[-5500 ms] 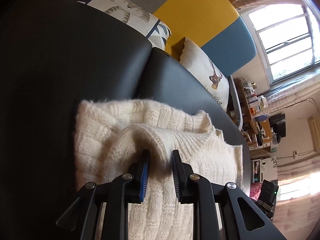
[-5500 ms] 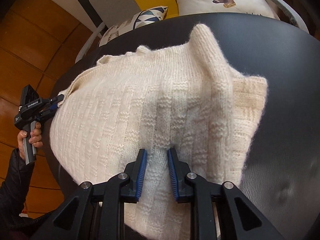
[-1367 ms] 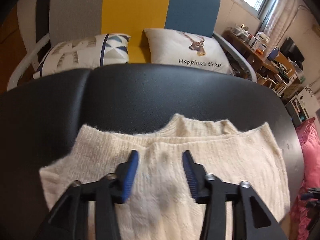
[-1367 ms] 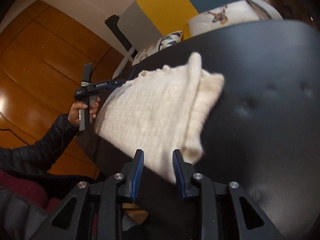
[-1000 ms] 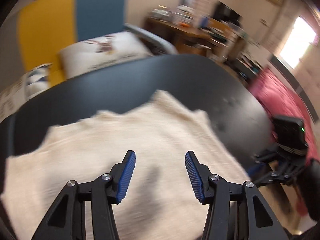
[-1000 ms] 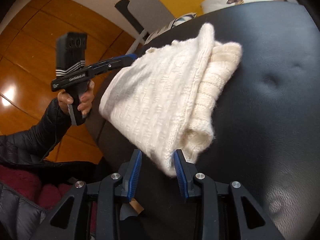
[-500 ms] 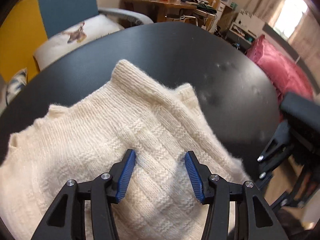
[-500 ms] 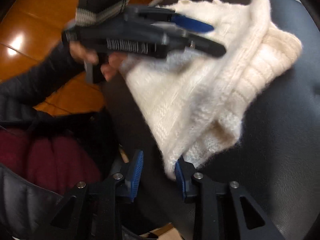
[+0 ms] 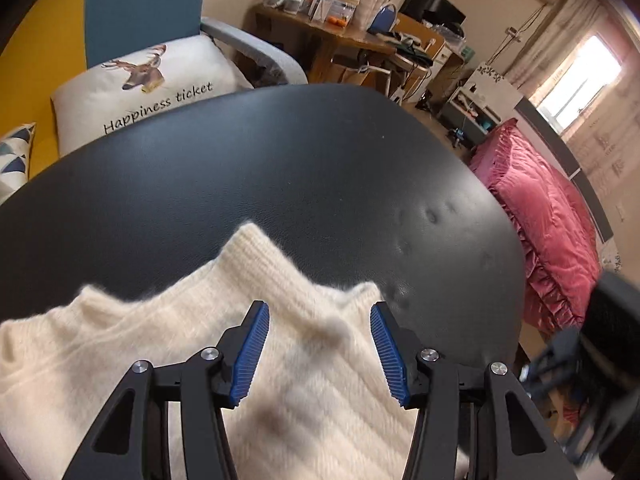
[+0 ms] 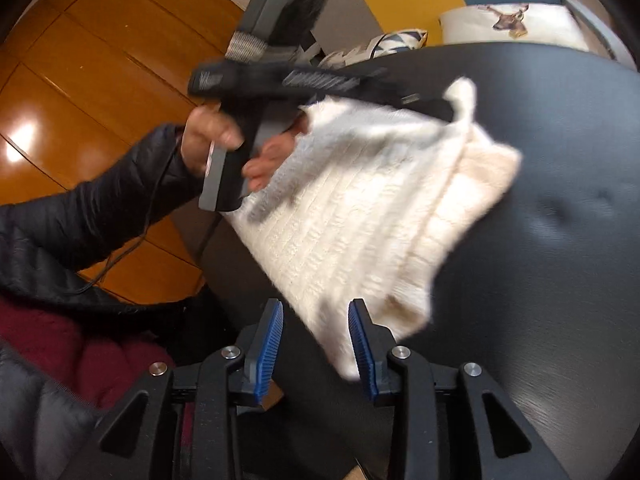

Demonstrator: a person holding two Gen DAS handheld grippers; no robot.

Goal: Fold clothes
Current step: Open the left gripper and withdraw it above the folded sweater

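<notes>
At the left of the right wrist view, over the orange wood floor [image 10: 80, 80], a person's hand [image 10: 216, 140] in a dark puffy sleeve [image 10: 100, 208] grips the handle of the left gripper [image 10: 440, 106], which reaches across above the cream knitted sweater [image 10: 360, 208]. The frame is blurred there, so the spread of its jaws is read better from its own camera. The sweater lies folded on the black padded surface [image 10: 540, 280], near the surface's edge on the person's side, its ribbed hem turned toward the middle of the surface. Lower in that view, the right gripper [image 10: 316, 340] stands with its blue-padded jaws apart; the sweater's nearest corner hangs blurred just before the right-hand pad, and I cannot tell whether it touches.

In the left wrist view, a deer-print cushion [image 9: 148, 84] lettered "Happiness ticket" rests behind the black padded surface [image 9: 300, 168]. The sweater [image 9: 120, 352] fills the lower left, one ribbed corner [image 9: 256, 252] peaked upward. The left gripper [image 9: 320, 344] hovers over the knit with its jaws wide apart, holding nothing. Farther right sits a cluttered wooden desk [image 9: 352, 36], then a pink quilted bed [image 9: 548, 220], and at the far right edge the blurred dark body of the right gripper [image 9: 592, 360].
</notes>
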